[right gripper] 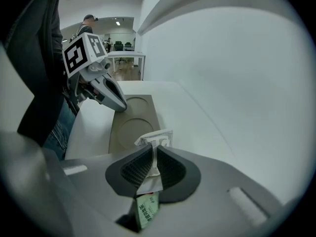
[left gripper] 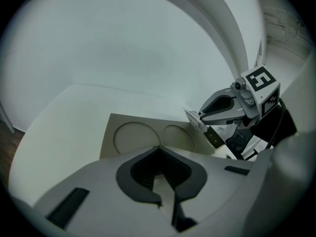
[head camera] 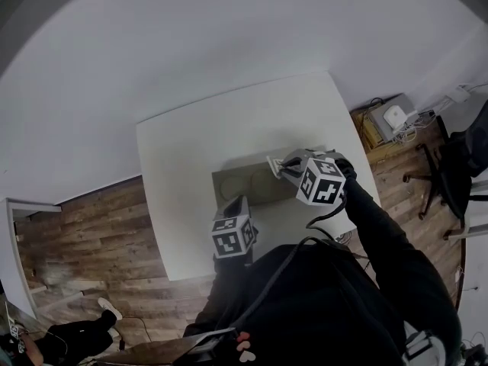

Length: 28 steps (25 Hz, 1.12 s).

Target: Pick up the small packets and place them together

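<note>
Small packets are sitting clamped in the right gripper, whose ribbed dark pads are pressing together on them. A white paper packet with dark print is sticking out past the tips at 12 o'clock in the right gripper view. A green-and-white printed packet is poking out behind the pads at 6 o'clock. How the two packets are lying against each other inside the grip cannot be told.

In the head view the right gripper is holding them over the 3 o'clock end of an olive-tan rectangular tray with two shallow round recesses. Both recesses are showing bare. The tray is lying near the middle of a white rectangular table.

A left gripper is hovering at the tray's 6 o'clock edge in the head view, at about 8 o'clock from the right gripper and apart from it. Its jaw tips are meeting, with nothing showing between them. It is pointing down toward the tray's nearer recess.

A person's black sleeve is reaching in behind the right gripper from 5 o'clock.
</note>
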Each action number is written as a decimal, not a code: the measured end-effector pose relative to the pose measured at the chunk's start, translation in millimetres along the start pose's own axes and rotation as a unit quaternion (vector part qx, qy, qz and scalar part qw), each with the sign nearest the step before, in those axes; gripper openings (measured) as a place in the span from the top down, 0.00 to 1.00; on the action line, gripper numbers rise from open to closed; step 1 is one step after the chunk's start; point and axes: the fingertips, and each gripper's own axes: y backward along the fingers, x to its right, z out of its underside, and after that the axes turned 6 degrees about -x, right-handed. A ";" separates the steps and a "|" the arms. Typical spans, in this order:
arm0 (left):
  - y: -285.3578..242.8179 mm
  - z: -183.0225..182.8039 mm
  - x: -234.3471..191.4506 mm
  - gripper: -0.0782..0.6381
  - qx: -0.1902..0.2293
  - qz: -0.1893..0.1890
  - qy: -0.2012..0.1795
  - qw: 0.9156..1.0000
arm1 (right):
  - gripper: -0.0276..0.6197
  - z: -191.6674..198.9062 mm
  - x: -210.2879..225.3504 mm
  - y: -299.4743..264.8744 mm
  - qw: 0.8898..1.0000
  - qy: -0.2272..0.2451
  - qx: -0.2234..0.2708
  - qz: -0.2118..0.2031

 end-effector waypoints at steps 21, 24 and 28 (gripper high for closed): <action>-2.0 -0.9 0.4 0.89 0.002 0.009 0.007 1.000 | 0.82 4.5 -18.6 -19.5 0.999 0.005 -0.010 -0.038; -1.5 -1.4 1.2 0.89 0.002 0.011 0.009 1.000 | 0.80 1.8 -18.3 -13.5 0.999 0.002 0.003 -0.039; -0.8 -3.2 1.1 0.89 0.003 0.012 0.009 1.000 | 0.80 0.6 -8.8 1.3 0.999 -0.030 0.037 -0.026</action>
